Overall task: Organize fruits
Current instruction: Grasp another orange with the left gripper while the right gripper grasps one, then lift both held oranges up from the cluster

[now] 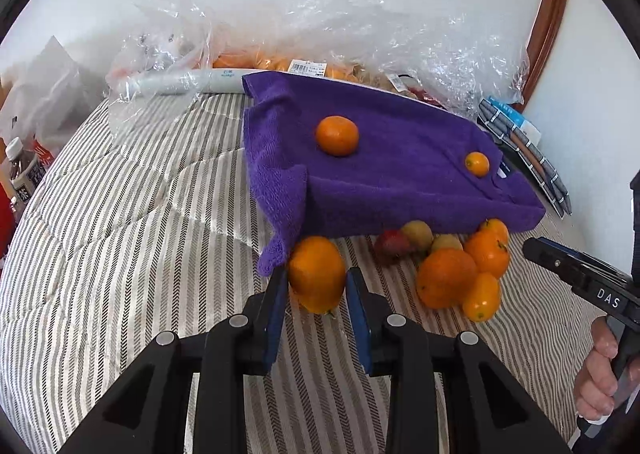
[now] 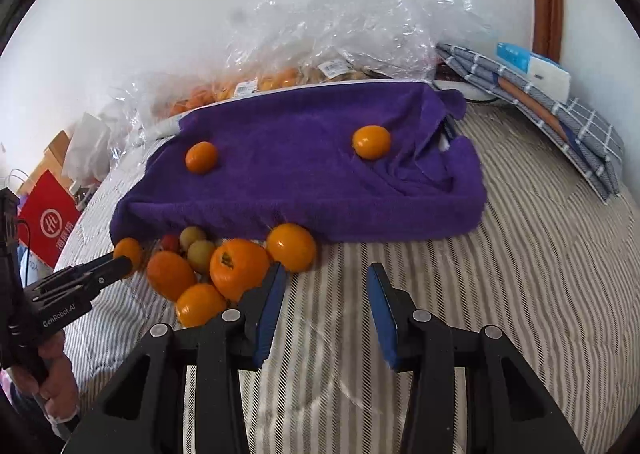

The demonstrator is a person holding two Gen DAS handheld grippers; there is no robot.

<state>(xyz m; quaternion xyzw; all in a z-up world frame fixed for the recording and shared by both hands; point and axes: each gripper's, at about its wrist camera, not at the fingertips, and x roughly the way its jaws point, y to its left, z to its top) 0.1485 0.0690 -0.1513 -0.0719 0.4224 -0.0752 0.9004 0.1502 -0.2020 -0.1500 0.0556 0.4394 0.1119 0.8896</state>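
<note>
The left gripper (image 1: 316, 286) points steeply down at the striped bedcover (image 1: 140, 238), its 2 blue pads clamped on either side of an orange fruit (image 1: 317, 274) that sits just at the hanging corner of the purple towel (image 1: 400, 181). In the right wrist view the same tool comes in low from the left edge, with a hand (image 2: 56, 386) wrapped round its handle and its tip at that fruit (image 2: 127, 252).

The right gripper (image 2: 326, 306) tilts down in the same way over bare cover, its jaws parted with nothing between them; its left finger lies close beside the pile of fruit (image 2: 224, 270). From the left wrist view it shows at the right edge, gripped by the person's right hand (image 1: 600, 378).

The pile, oranges with some smaller yellow-green and red fruit, lies on the cover against the towel's near edge. 2 more oranges rest on top of the towel, 1 larger (image 1: 337, 135) and 1 smaller (image 1: 477, 163), well apart. Clear plastic bags (image 1: 360, 37) of fruit lie behind, against the wall.
</note>
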